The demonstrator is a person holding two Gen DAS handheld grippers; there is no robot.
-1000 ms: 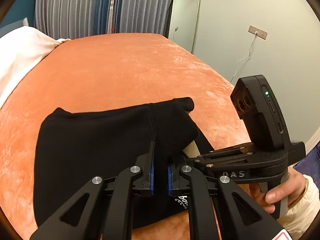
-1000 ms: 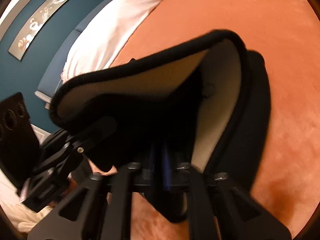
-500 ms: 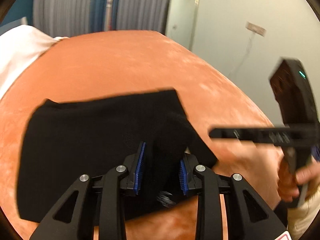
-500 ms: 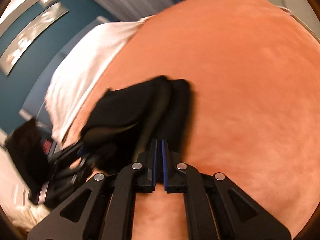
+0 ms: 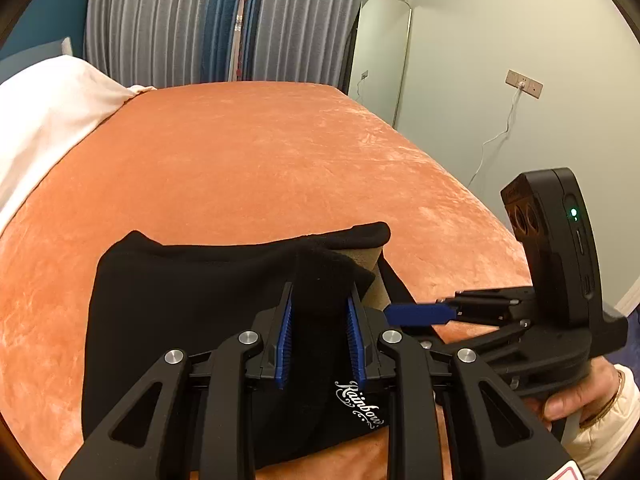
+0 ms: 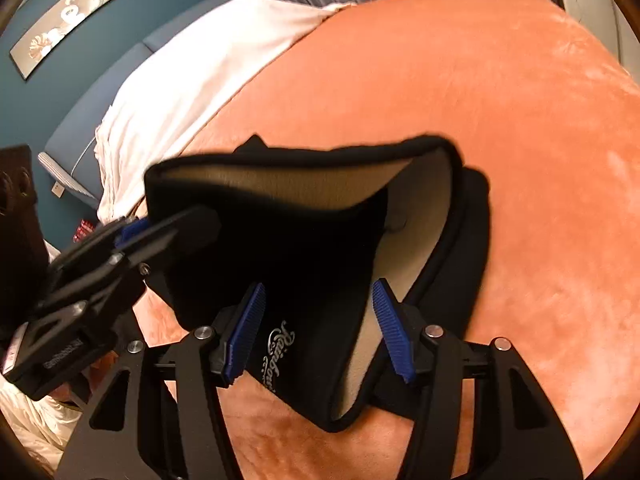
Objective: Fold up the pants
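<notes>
Orange blanket covers the bed. Left wrist view: black pants lie folded compact; our left claw stands released over them. Right wrist view: right claw released too, a flap raised showing tan lining unseen opposite. We judge folding nearly finished; flattening remains.

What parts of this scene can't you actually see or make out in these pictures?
- Near edge of the black pants: left wrist view, hidden behind the left tongs.
- Script logo on the pants: right wrist view, its end runs behind the fabric's curve.
- Wall art: right wrist view, too distorted to make out.
- Whether the right tongs touch the cloth: the folds between the open blue pads hide any contact.
- Orange bedspread under the pants: covered.
</notes>
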